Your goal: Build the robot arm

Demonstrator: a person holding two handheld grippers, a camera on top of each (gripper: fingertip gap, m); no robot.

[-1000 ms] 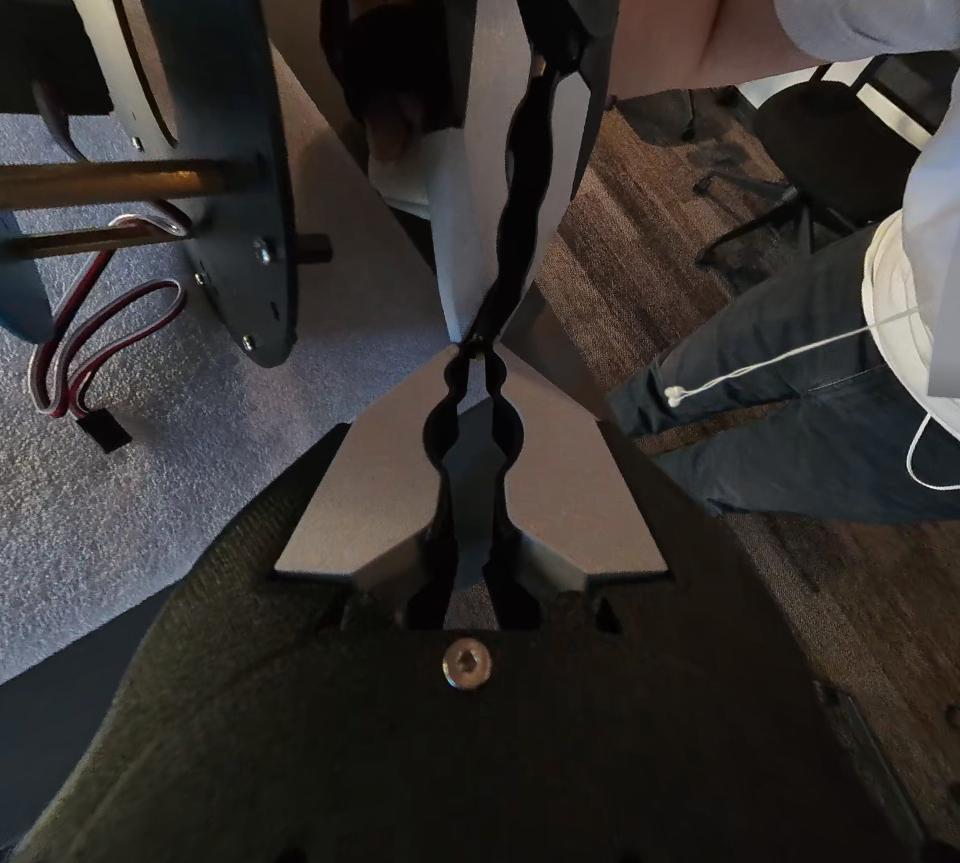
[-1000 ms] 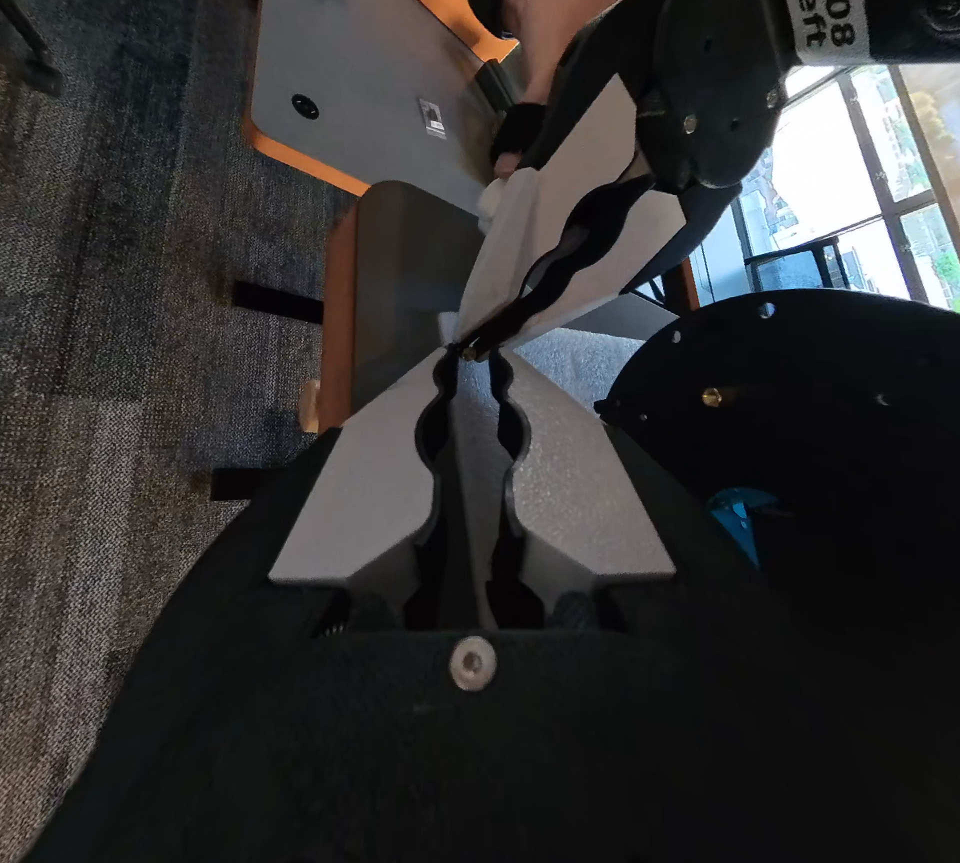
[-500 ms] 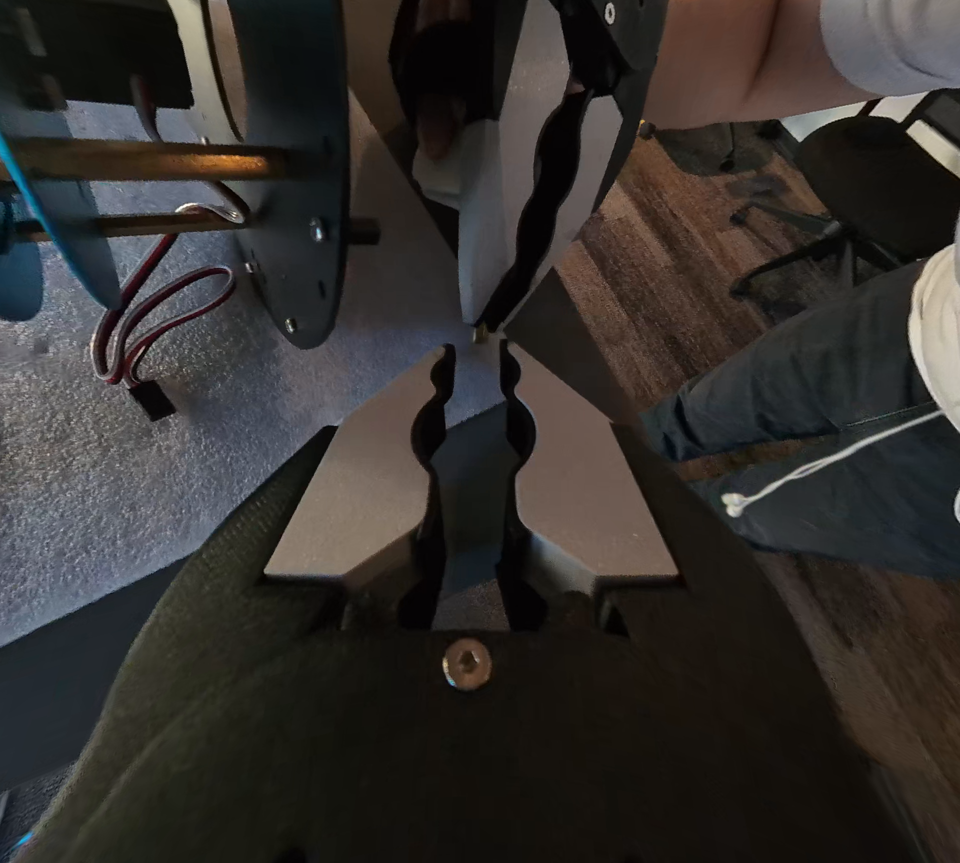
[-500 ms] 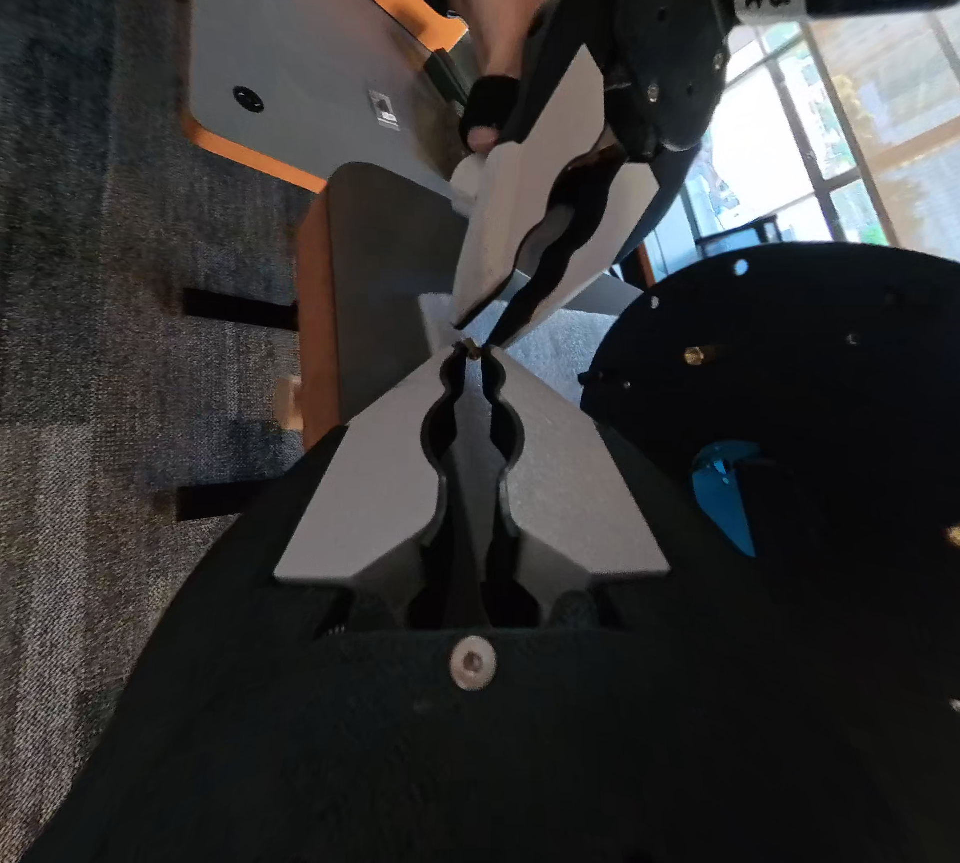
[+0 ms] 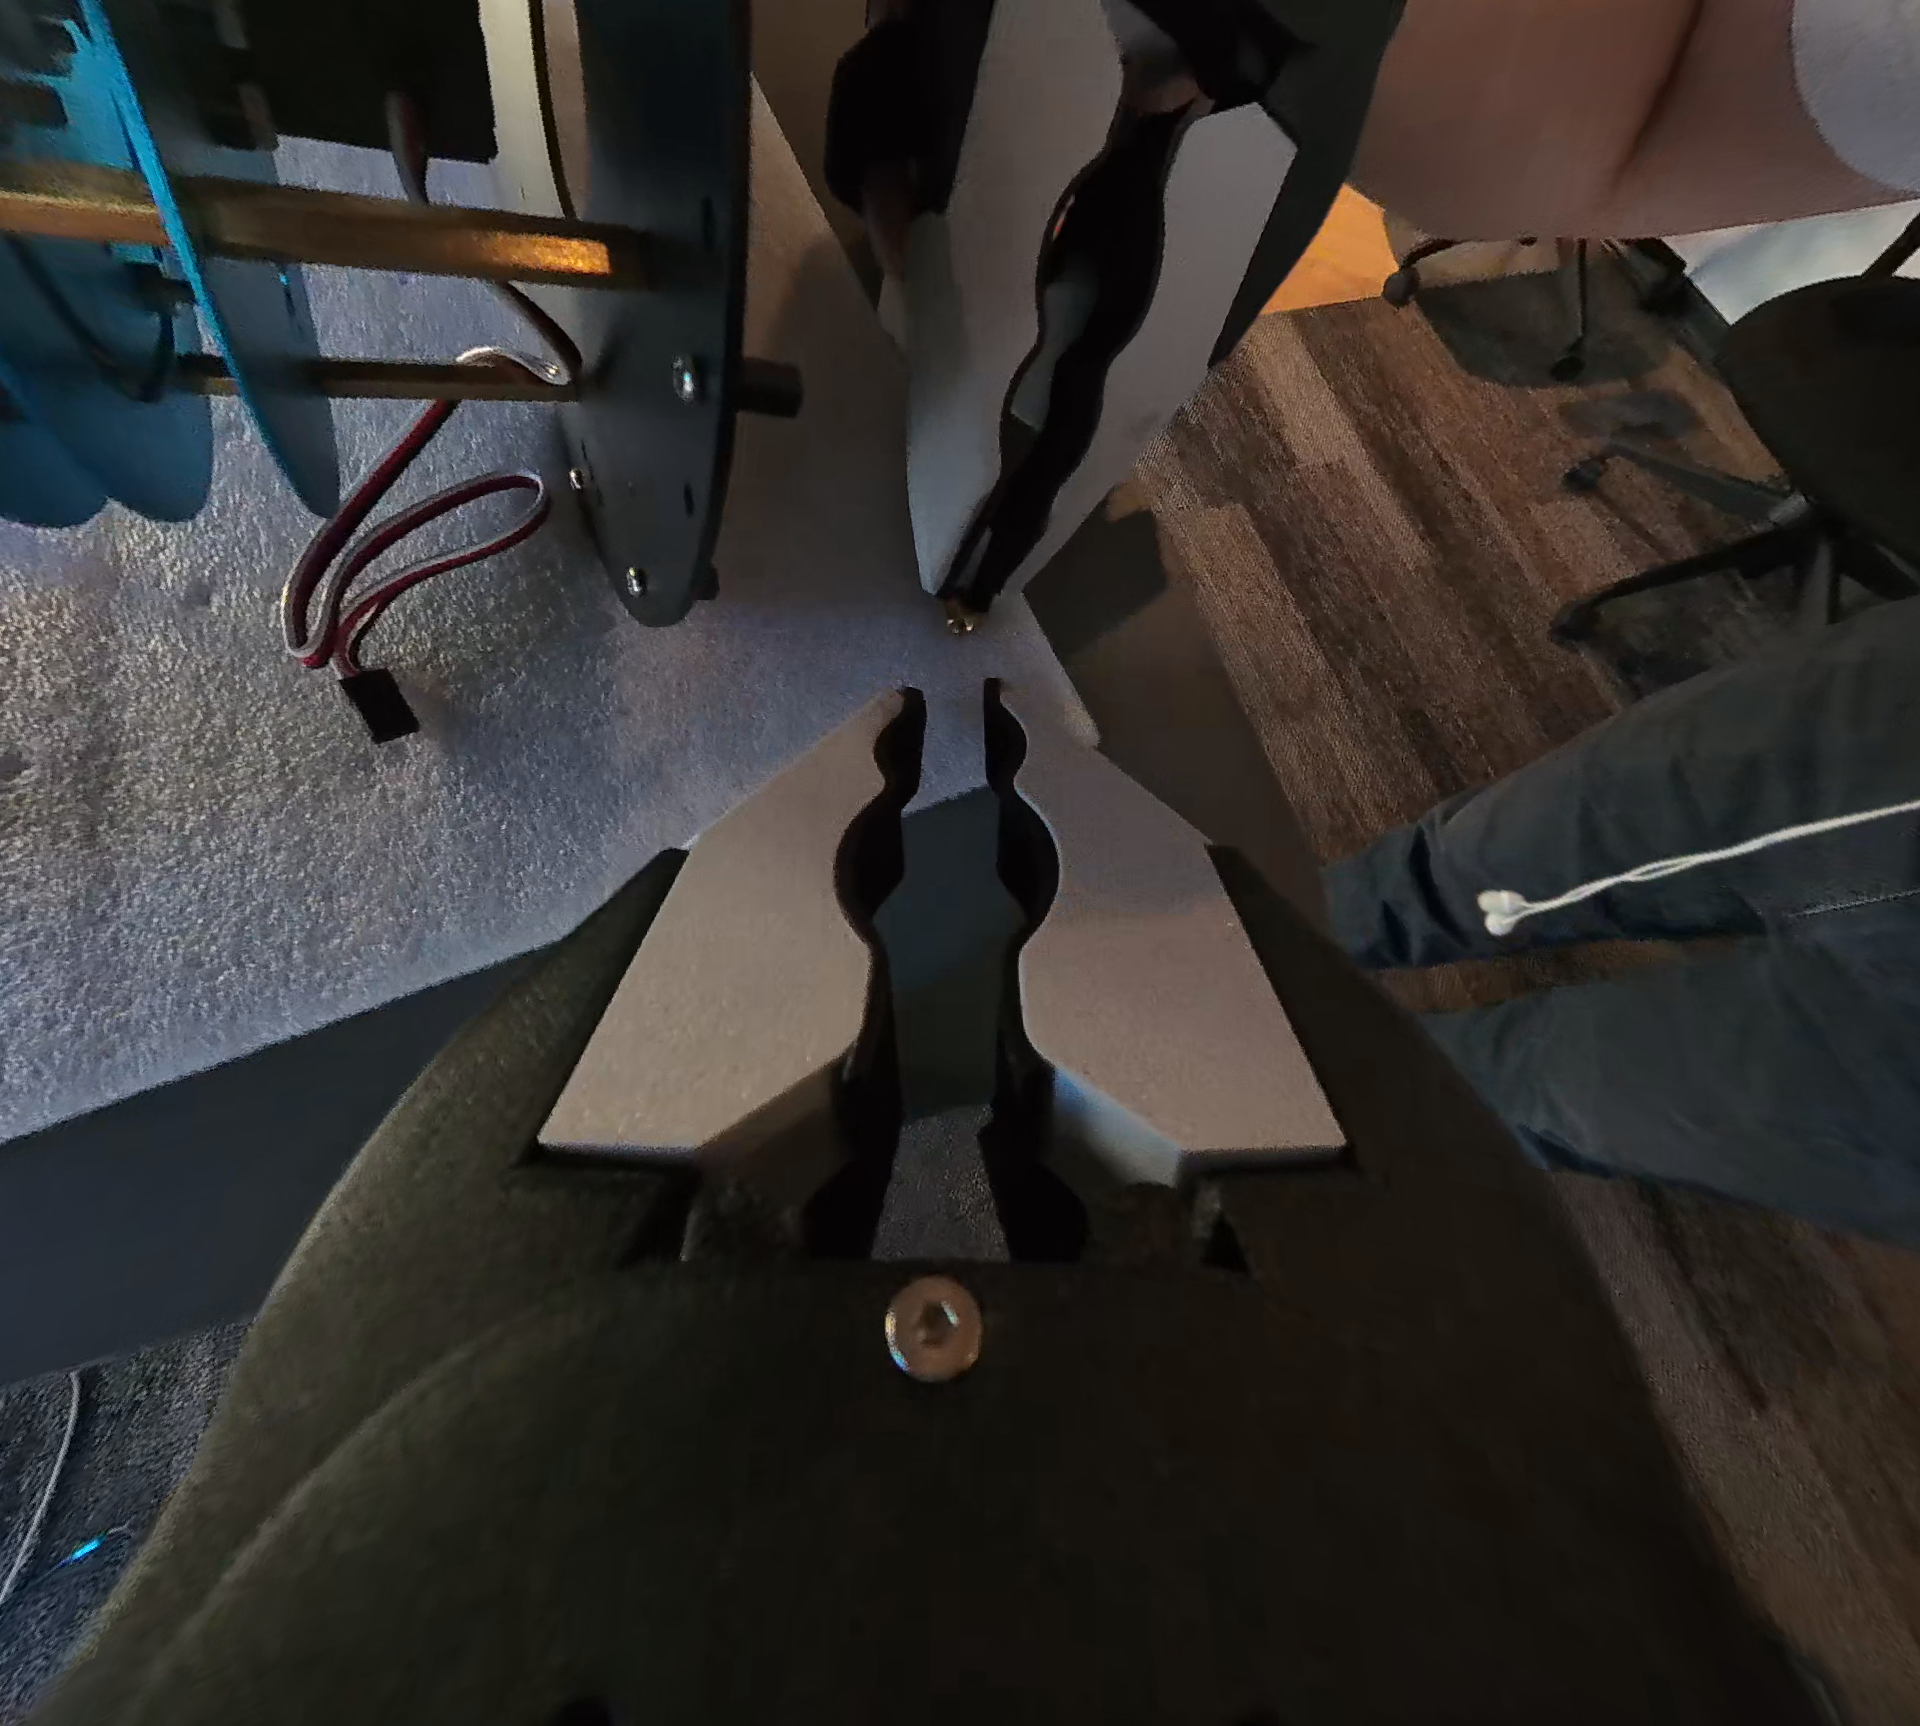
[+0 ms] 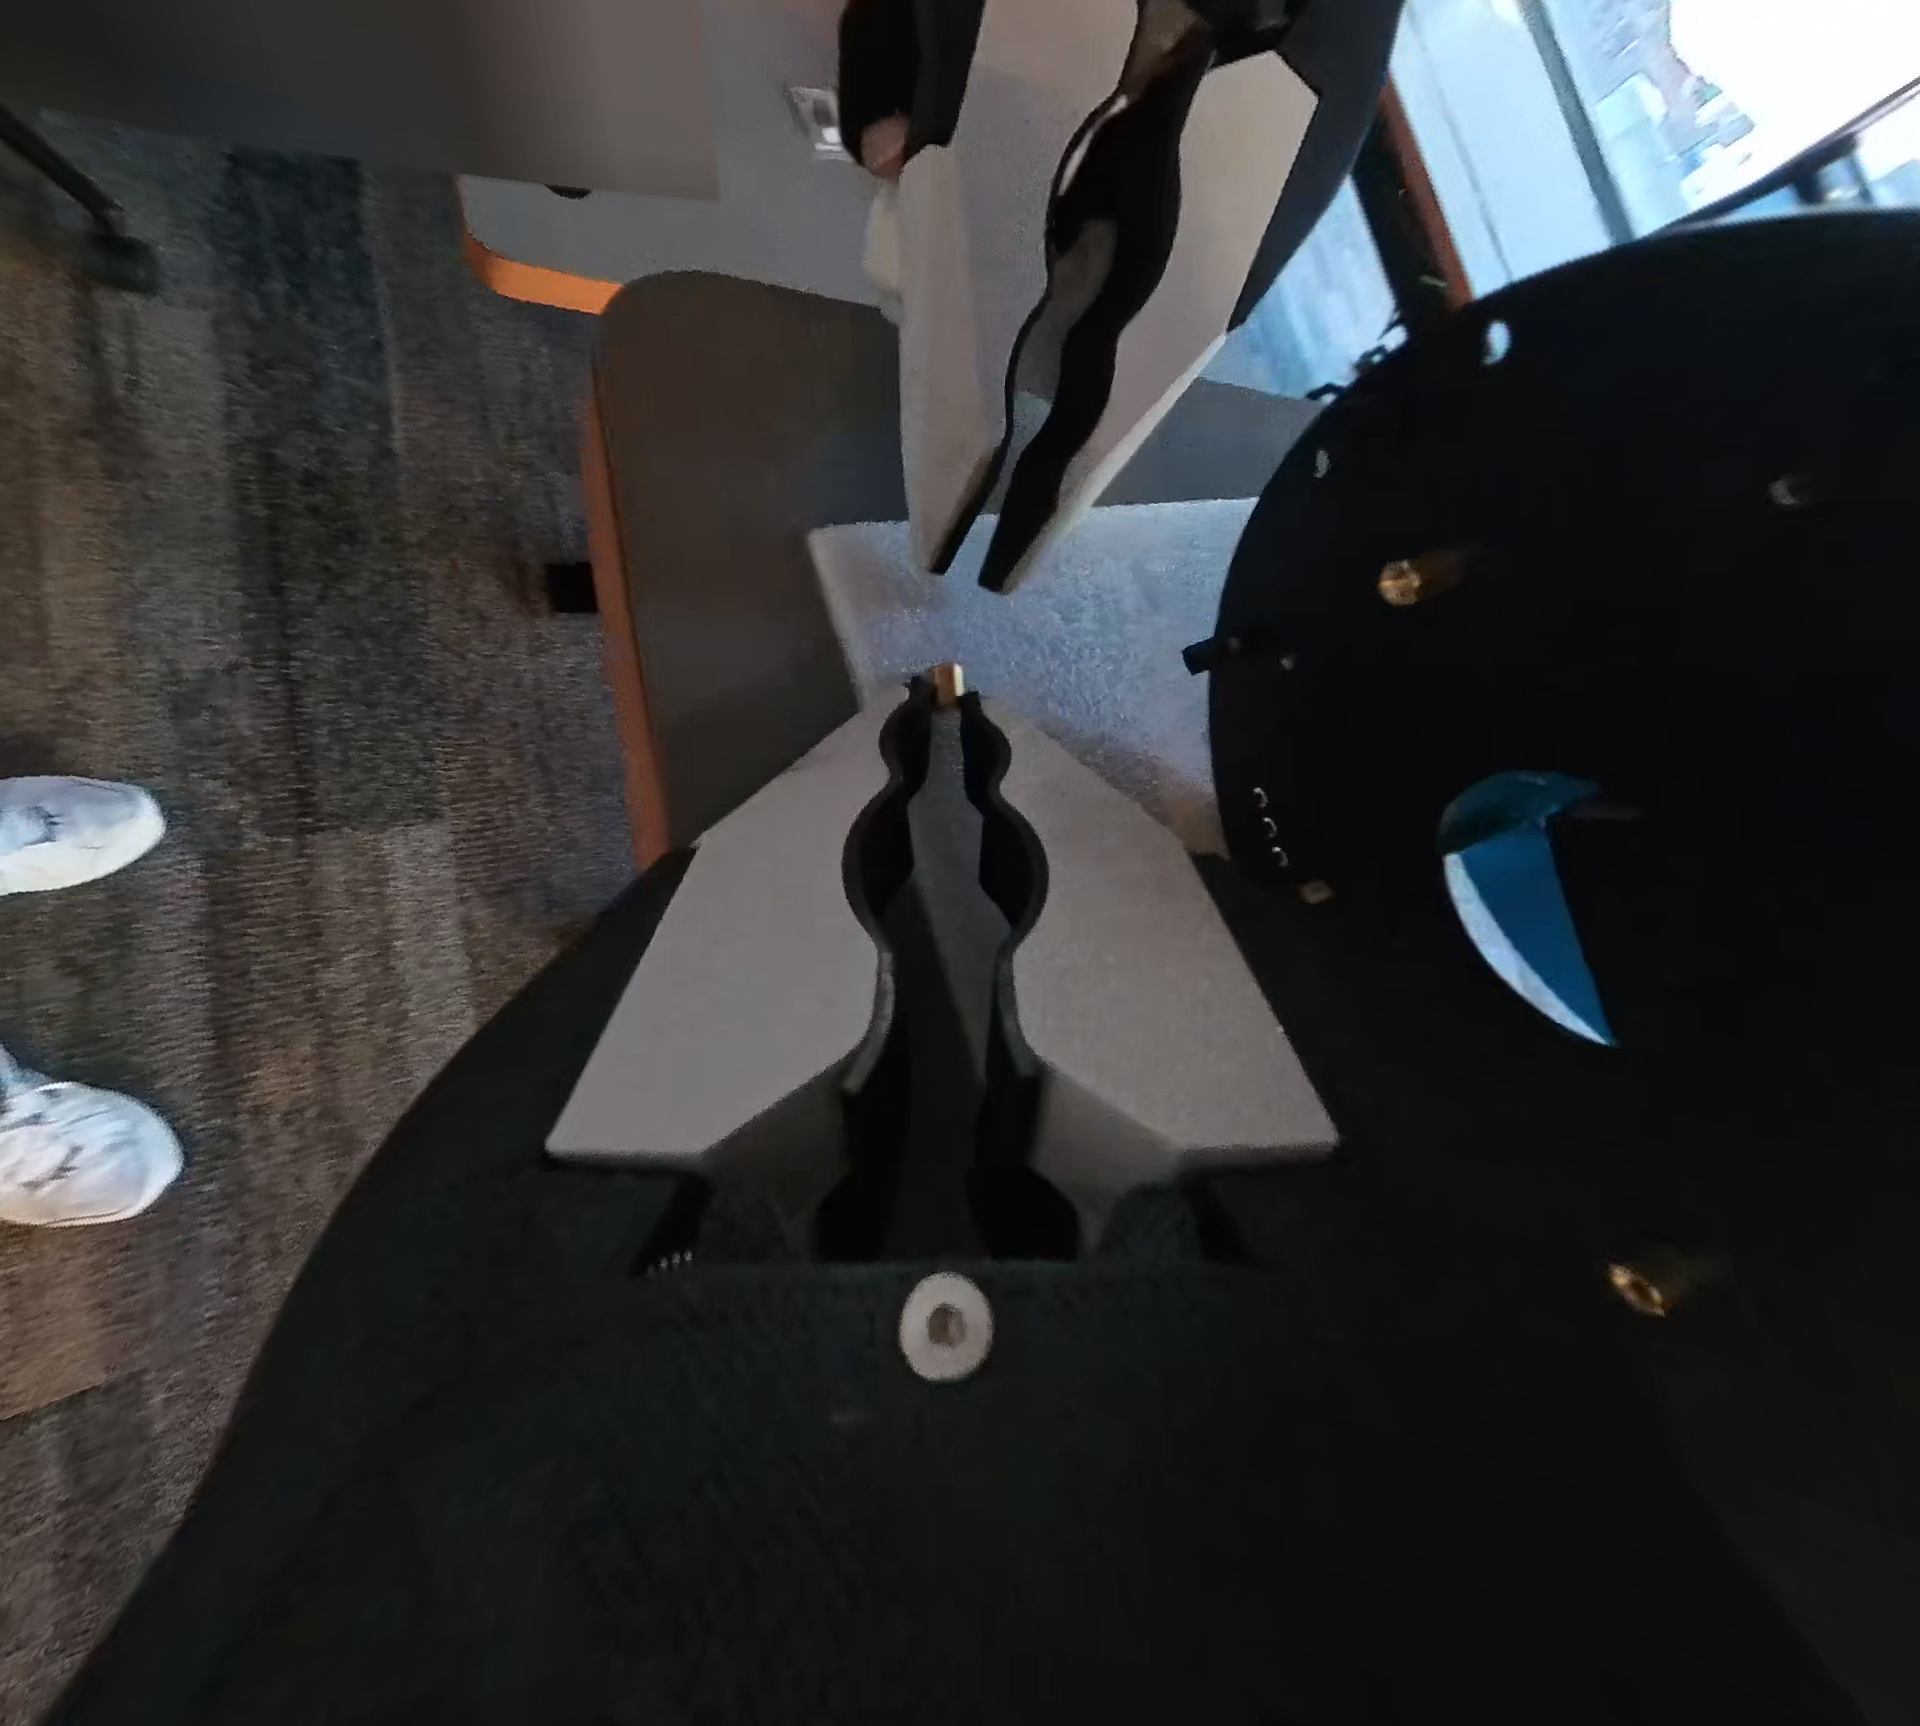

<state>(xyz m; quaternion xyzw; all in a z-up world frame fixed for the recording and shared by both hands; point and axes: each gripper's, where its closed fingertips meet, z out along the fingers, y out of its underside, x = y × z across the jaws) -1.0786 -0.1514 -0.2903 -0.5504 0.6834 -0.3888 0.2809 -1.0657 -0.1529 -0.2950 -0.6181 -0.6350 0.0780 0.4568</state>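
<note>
My right gripper (image 6: 940, 705) is shut on a small brass standoff (image 6: 945, 679), pinched at its very tips above a white foam pad (image 6: 1091, 637). My left gripper (image 5: 948, 689) is open with a narrow gap and holds nothing. It faces the right gripper (image 5: 961, 601) tip to tip, a short way apart, and the brass standoff (image 5: 956, 624) shows at that gripper's tips. In the right wrist view the left gripper (image 6: 966, 575) comes down from above with its jaws slightly apart. A black round plate assembly (image 5: 644, 222) with brass posts stands to the left.
The black plate assembly (image 6: 1558, 741) fills the right of the right wrist view. A red, white and black wire (image 5: 416, 533) with a black plug lies on the foam pad (image 5: 312, 793). A person's legs (image 5: 1662, 949), a chair (image 5: 1818, 429) and white shoes (image 6: 73, 835) are beyond the table edge. My two grippers' fingertips are within a few centimetres of each other.
Both grippers met at the brass standoff. My left gripper then opened and let it go. The right gripper kept it, and the two grippers have drawn apart.
</note>
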